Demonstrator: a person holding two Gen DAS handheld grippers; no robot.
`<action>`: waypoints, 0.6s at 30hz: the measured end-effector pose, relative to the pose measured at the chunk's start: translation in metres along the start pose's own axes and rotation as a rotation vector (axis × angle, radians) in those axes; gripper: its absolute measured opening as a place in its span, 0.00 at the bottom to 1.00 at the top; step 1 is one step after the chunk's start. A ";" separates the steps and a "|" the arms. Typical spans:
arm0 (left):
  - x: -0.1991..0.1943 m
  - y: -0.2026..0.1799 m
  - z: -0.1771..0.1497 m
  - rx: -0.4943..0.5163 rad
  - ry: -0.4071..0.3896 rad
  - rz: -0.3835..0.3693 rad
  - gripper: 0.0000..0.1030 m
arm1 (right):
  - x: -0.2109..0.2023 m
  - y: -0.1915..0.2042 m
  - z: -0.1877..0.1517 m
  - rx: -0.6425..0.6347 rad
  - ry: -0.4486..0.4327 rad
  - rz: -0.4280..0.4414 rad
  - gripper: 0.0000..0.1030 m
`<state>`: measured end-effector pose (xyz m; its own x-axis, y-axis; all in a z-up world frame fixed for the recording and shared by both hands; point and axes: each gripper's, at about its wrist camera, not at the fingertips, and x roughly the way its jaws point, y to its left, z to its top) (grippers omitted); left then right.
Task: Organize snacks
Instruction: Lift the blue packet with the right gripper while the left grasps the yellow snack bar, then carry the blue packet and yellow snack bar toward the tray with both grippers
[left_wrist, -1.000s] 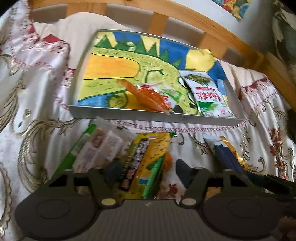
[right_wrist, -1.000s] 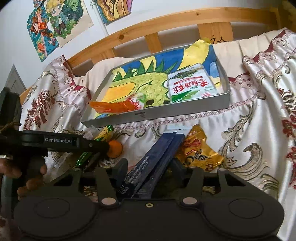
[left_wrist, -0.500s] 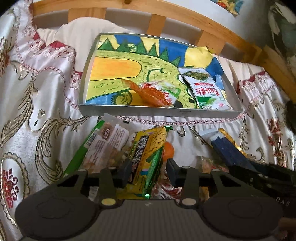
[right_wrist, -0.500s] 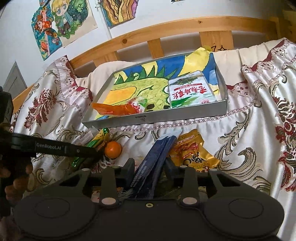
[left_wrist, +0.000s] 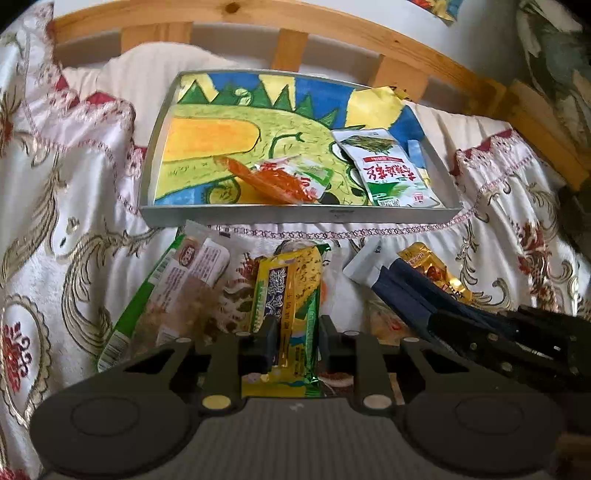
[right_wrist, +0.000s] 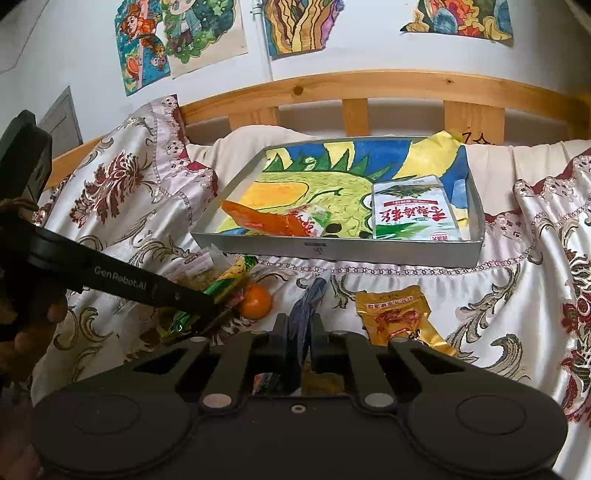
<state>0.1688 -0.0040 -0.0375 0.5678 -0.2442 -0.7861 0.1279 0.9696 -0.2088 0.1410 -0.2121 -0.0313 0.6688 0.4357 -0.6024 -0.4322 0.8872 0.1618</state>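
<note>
A grey tray with a dragon drawing lies on the bed and holds an orange snack bag and a white-green packet. My left gripper is shut on a yellow-green snack packet, lifted off the cloth. My right gripper is shut on a dark blue packet. A gold packet and a small orange lie on the cloth in front of the tray.
A clear green-edged snack bag lies left of the yellow packet. The left gripper's arm crosses the right wrist view at left. A wooden headboard and a wall with drawings stand behind the tray.
Both grippers closed: the left on the yellow-green packet, the right on the dark blue packet. Both have risen and pulled back a little from the cloth.
</note>
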 end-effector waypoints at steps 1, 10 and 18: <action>0.001 0.000 0.000 0.003 -0.003 0.018 0.26 | 0.000 0.000 0.000 0.000 0.001 0.001 0.11; 0.015 0.020 0.007 -0.058 0.022 0.041 0.74 | 0.005 -0.003 -0.002 0.030 0.026 0.035 0.23; 0.031 0.024 0.008 0.009 0.088 0.018 0.80 | 0.011 -0.002 -0.004 0.021 0.045 0.033 0.28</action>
<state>0.1963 0.0122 -0.0618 0.4963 -0.2270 -0.8379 0.1259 0.9738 -0.1893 0.1466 -0.2097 -0.0410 0.6266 0.4578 -0.6307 -0.4404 0.8757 0.1981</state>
